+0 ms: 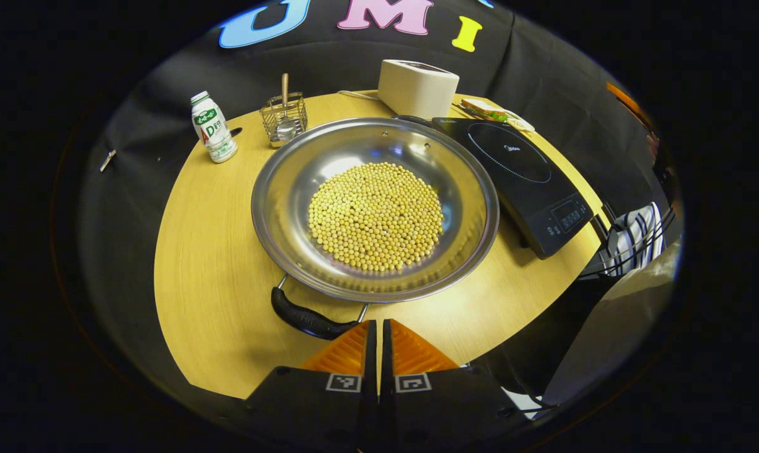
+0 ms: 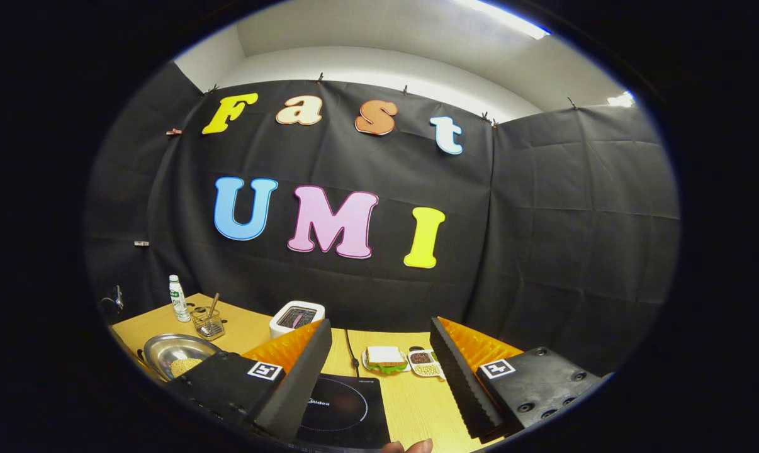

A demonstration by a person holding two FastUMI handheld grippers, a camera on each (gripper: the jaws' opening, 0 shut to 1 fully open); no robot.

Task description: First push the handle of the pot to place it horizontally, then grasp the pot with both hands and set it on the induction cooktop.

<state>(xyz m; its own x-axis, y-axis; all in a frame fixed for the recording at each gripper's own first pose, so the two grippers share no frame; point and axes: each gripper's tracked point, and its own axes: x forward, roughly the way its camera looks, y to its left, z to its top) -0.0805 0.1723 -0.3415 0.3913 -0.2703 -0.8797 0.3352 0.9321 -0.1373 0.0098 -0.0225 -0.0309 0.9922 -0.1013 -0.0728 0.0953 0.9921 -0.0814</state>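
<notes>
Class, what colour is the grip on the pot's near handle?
Black; the handle grip on the pot shows best in the left gripper view.

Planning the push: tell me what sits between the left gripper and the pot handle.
Nothing: in the left gripper view, the closed left gripper sits right beside the pot handle's end, over bare table.
</notes>
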